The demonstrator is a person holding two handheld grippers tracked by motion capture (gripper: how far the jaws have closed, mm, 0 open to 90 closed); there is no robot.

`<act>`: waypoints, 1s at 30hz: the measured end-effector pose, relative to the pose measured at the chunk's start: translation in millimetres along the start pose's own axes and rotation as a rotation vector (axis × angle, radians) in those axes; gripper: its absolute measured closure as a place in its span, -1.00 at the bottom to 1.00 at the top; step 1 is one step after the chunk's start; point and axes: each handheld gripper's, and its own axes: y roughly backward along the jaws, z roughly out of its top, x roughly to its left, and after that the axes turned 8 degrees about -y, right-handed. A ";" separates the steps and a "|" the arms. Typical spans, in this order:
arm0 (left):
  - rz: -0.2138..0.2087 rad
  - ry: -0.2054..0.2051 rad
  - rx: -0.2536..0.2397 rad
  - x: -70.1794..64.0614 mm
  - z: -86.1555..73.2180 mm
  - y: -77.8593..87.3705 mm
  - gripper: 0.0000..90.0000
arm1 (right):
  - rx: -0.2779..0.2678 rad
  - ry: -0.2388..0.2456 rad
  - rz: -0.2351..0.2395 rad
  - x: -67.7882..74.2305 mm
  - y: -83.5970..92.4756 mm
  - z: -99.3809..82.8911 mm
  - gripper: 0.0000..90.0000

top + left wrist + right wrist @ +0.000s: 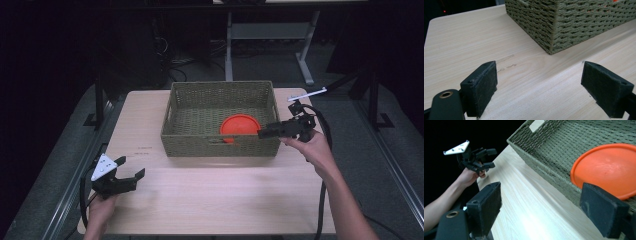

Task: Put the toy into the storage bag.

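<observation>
The right gripper (261, 133) hovers over the near right corner of the basket (172, 107), its jaws spread wide with nothing between them. In the right gripper view the two black pads (487, 206) stand apart, one over the bare table (529, 210), the other over the basket's near wall. The jaws point leftward across the table in the high view, toward the basket's inside.

The orange plate (240, 125) lies just beyond the jaw tips, inside the basket, in its near right part. It appears to lean against the near wall, tilted rather than flat; its hollow face is turned up toward the right gripper view (607, 168). Being round, the plate has no long axis. The relation that counts is the rim: its near edge sits just behind the basket wall, so the wall stands between one jaw and the plate.

The left gripper (129, 172) rests low over the near left part of the table, well apart from the basket, jaws also spread and empty. In the left gripper view the pads (480, 86) frame bare wood, with the basket's corner (551, 37) farther off.

Judgement: the right hand (312, 147) is much the nearer to the plate. Any grip on the plate would call for the jaws to clear the wall and straddle the raised rim.
</observation>
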 end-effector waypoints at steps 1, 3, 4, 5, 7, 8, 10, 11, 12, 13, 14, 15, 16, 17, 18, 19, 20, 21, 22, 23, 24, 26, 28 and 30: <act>-0.001 -0.001 0.000 -0.4 0.0 -0.4 -0.71 | -0.003 0.008 0.004 0.4 -0.1 -3.7 -0.63; 0.000 -0.004 0.002 -0.7 0.3 -0.5 -0.71 | -0.001 0.014 0.007 -0.5 -0.9 -8.0 -0.63; 0.000 -0.004 0.002 -0.7 0.3 -0.5 -0.71 | -0.001 0.014 0.007 -0.5 -0.9 -8.0 -0.63; -0.002 -0.010 0.003 -0.9 0.2 -0.6 -0.71 | 0.007 0.016 0.010 -2.0 -1.8 -12.1 -0.63; -0.001 -0.005 0.004 -0.7 0.0 -1.0 -0.71 | 0.005 0.016 0.016 -3.6 -2.1 -16.1 -0.63; -0.001 -0.005 0.004 -0.7 0.0 -1.0 -0.71 | 0.005 0.016 0.016 -3.6 -2.1 -16.1 -0.63; -0.004 -0.006 0.004 -0.9 0.0 -0.9 -0.71 | 0.012 0.013 0.015 -4.7 -2.4 -20.6 -0.63; -0.002 -0.010 0.006 -1.1 0.3 -0.7 -0.71 | 0.010 0.017 0.015 -5.9 -2.8 -23.1 -0.63; -0.003 -0.009 0.005 -1.4 0.4 -0.8 -0.71 | 0.009 0.008 0.015 -6.8 -2.8 -25.7 -0.63; -0.005 -0.006 0.003 -1.7 0.5 -1.2 -0.71 | 0.012 0.005 0.011 -8.9 -1.8 -31.2 -0.63; -0.005 -0.008 0.006 -1.7 0.4 -1.4 -0.71 | 0.011 0.003 0.015 -10.2 -1.1 -34.0 -0.63; -0.005 -0.007 0.006 -2.0 0.4 -1.8 -0.71 | 0.004 0.001 0.015 -11.5 -0.5 -37.0 -0.63; -0.007 -0.010 0.007 -2.1 0.4 -1.8 -0.71 | 0.004 0.001 0.015 -11.5 -0.5 -37.0 -0.63; -0.006 -0.012 0.008 -2.4 0.5 -1.5 -0.71 | 0.004 0.004 0.014 -13.6 0.2 -40.0 -0.63; -0.006 -0.015 0.007 -2.4 0.6 -1.4 -0.71 | 0.005 -0.008 0.014 -15.1 1.0 -42.8 -0.63; -0.005 -0.014 0.007 -2.5 0.6 -1.5 -0.71 | 0.004 -0.012 0.016 -17.0 1.8 -45.7 -0.63; -0.005 -0.010 0.009 -2.4 0.5 -1.7 -0.71 | -0.001 -0.009 0.015 -18.8 2.5 -48.2 -0.63; -0.006 -0.009 0.009 -2.3 0.4 -1.9 -0.71 | -0.004 -0.011 0.015 -20.3 3.4 -50.5 -0.63; -0.007 -0.009 0.009 -2.4 0.4 -1.8 -0.71 | -0.003 -0.020 0.018 -21.1 4.4 -52.9 -0.63; -0.005 -0.011 0.010 -2.4 0.4 -1.7 -0.71 | -0.006 -0.018 0.016 -22.5 5.0 -55.3 -0.63; -0.005 -0.011 0.009 -2.4 0.3 -1.7 -0.71 | -0.004 -0.022 0.012 -23.7 6.3 -58.1 -0.63; -0.005 -0.008 0.009 -1.9 0.1 -1.6 -0.71 | -0.011 -0.028 0.015 -26.4 7.7 -62.0 -0.63; -0.007 -0.009 0.009 -1.8 0.0 -1.8 -0.71 | -0.015 -0.039 0.017 -29.1 9.3 -66.1 -0.63; -0.006 -0.012 0.008 -2.1 -0.1 -1.7 -0.71 | -0.020 -0.040 0.015 -31.5 10.2 -69.9 -0.63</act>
